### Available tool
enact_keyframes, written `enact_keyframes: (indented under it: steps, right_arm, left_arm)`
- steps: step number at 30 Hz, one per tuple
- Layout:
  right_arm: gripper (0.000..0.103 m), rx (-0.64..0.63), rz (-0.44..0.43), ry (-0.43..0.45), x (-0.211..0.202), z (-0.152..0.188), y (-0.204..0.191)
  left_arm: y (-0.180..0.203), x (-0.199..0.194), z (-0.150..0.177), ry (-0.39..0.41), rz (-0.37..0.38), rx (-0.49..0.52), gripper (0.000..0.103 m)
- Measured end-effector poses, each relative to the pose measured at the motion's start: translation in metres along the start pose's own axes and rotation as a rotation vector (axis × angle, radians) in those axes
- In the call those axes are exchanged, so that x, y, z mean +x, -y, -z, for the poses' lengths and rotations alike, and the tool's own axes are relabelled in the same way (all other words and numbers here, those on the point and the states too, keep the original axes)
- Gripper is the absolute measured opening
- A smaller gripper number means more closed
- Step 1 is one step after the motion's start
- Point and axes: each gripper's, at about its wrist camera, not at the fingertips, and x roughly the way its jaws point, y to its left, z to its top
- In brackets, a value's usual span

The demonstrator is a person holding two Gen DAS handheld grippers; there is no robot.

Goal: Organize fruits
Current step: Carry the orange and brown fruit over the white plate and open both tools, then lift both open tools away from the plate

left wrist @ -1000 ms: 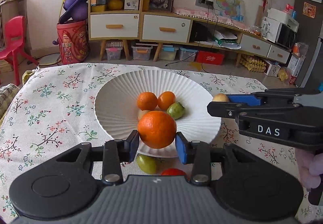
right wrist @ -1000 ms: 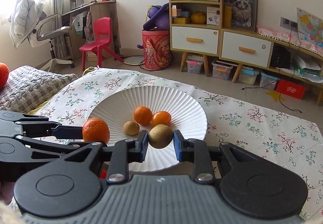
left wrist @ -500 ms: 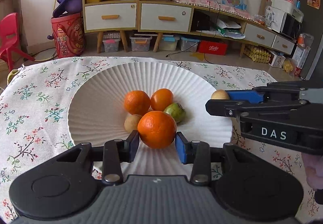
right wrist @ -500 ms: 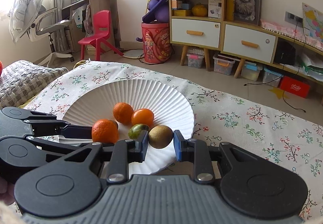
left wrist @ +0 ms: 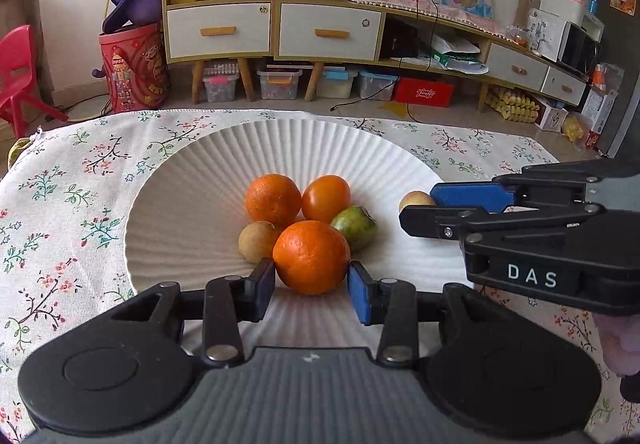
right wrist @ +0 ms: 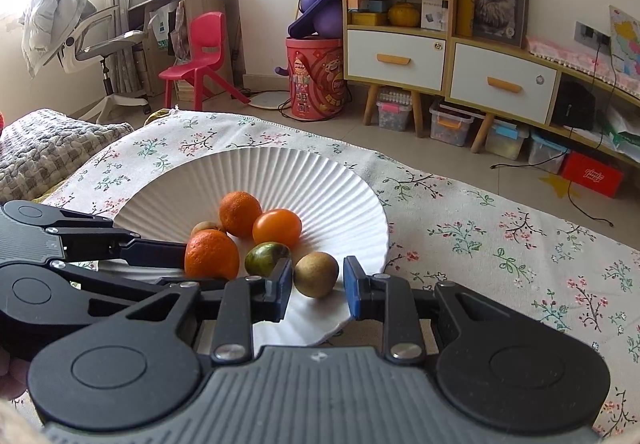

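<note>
A white ribbed plate (left wrist: 192,180) (right wrist: 320,184) holds an orange (left wrist: 273,200), an orange-red tomato (left wrist: 326,198), a green fruit (left wrist: 354,228) and a brown kiwi (left wrist: 256,242). My left gripper (left wrist: 311,286) has its jaws just apart from a large orange (left wrist: 311,256) (right wrist: 212,254) resting on the plate. My right gripper (right wrist: 316,290) is open, its pads clear of a brown kiwi (right wrist: 316,274) (left wrist: 416,200) lying on the plate's near right part.
The plate stands on a floral tablecloth (right wrist: 500,236). A grey blanket (right wrist: 48,140) lies at the left. Cabinets (left wrist: 272,28), a red bin (left wrist: 134,68) and a red chair (right wrist: 200,56) stand behind the table.
Both grippers moved forward and down over the plate. The left jaws widened off the large orange and the right jaws opened off the kiwi; both fruits now rest on the plate.
</note>
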Motion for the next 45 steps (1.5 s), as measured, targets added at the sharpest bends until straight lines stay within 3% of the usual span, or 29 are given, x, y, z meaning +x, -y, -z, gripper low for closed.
enact_keyframes:
  steps: [12,27,41,45]
  right_arm:
    - [0.038,0.036,0.006,0.01,-0.017,-0.001,0.001]
    - [0.054,0.049,0.021,0.005,-0.042,0.007,-0.017]
    - [0.066,0.065,0.023,-0.012,-0.054,0.021,-0.035]
    - [0.075,0.073,0.025,-0.014,-0.056,0.026,-0.039]
  left_arm:
    - [-0.005,-0.015,-0.002,0.015,0.009,0.002,0.034]
    - [-0.016,-0.054,0.009,0.059,0.022,0.025,0.053]
    - [-0.024,-0.071,0.028,0.059,0.002,0.037,0.07]
    - [-0.026,-0.075,0.033,0.041,-0.003,0.037,0.075]
